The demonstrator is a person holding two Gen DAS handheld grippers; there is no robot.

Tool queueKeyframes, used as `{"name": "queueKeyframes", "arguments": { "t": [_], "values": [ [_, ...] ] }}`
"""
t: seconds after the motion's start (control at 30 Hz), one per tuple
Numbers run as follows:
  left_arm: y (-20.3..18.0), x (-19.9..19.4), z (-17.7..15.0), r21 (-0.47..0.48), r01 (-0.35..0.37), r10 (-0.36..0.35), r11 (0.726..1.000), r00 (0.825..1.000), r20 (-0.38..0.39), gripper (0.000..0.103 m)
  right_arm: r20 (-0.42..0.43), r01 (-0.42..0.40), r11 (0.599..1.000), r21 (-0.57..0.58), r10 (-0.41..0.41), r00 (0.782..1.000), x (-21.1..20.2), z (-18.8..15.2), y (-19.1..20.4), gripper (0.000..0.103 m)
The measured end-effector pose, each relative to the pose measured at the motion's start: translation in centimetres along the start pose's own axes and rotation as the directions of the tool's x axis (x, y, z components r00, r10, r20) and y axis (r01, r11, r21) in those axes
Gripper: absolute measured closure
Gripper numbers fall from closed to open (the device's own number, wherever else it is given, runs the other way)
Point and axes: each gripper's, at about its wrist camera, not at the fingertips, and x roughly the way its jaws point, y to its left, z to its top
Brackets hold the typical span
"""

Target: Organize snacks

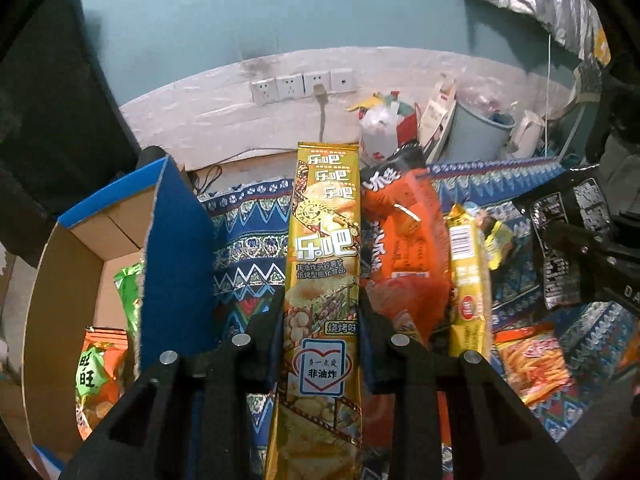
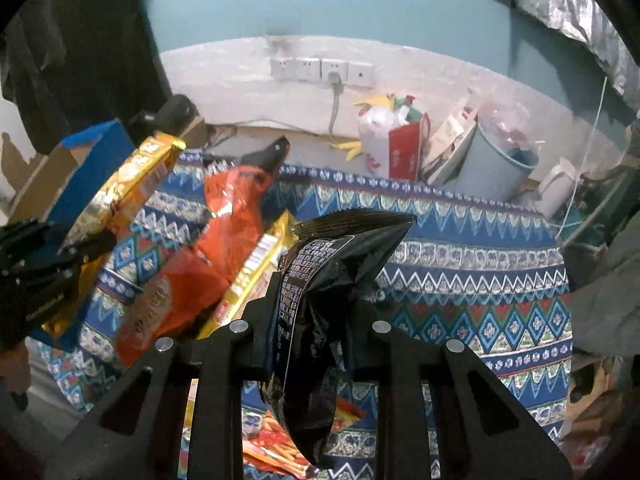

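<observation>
Left gripper [image 1: 322,320] jaws pinching the long gold crisp pack [image 1: 324,248] across its width, approx mid-length; pack sticks out ahead of the fingers, off the cloth. Right gripper [image 2: 316,304] jaws clamped on a black foil snack bag [image 2: 320,300], creased at the pinch, bottom end dangling below.

Handling, my read: both packs look light, air-puffed, contents brittle, so no hard squeeze. Foil looks slick; gold pack is long and semi-stiff, so a mid grip should keep it from drooping. Black bag is soft and crumples, prob better held nearer the crimped seam.

Drop target prob the blue cardboard box [image 1: 120,240] at left, flaps up, 2 packs visible inside: green one [image 1: 129,292], orange one [image 1: 100,376].

Not yet sorted on the blue patterned cloth [image 2: 460,292]: orange bag [image 1: 404,240], yellow pack [image 1: 468,280], red-orange fries pack [image 1: 532,364].

Room: teal wall, white lower band w/ 4 sockets [image 1: 302,86], 1 plugged in. Pale blue bin [image 2: 496,168], plastic bag [image 2: 376,140], white kettle [image 2: 558,188] behind the cloth.
</observation>
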Motion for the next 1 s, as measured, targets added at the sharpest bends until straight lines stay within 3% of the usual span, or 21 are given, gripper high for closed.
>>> {"name": "queueKeyframes", "arguments": {
  "t": [0.53,1.0],
  "values": [
    [2.5,-7.2,-0.3,-0.040,0.023,-0.018,0.999,0.993,0.115,0.072,0.131,-0.078,0.997,-0.005,0.078,0.988,-5.2,3.2,3.0,0.080],
    [6.0,-11.4,-0.1,-0.122,0.016,0.007,0.992,0.983,0.183,0.072,0.157,-0.158,0.986,-0.059,0.165,0.974,-6.5,5.4,7.7,0.080]
  ]
}}
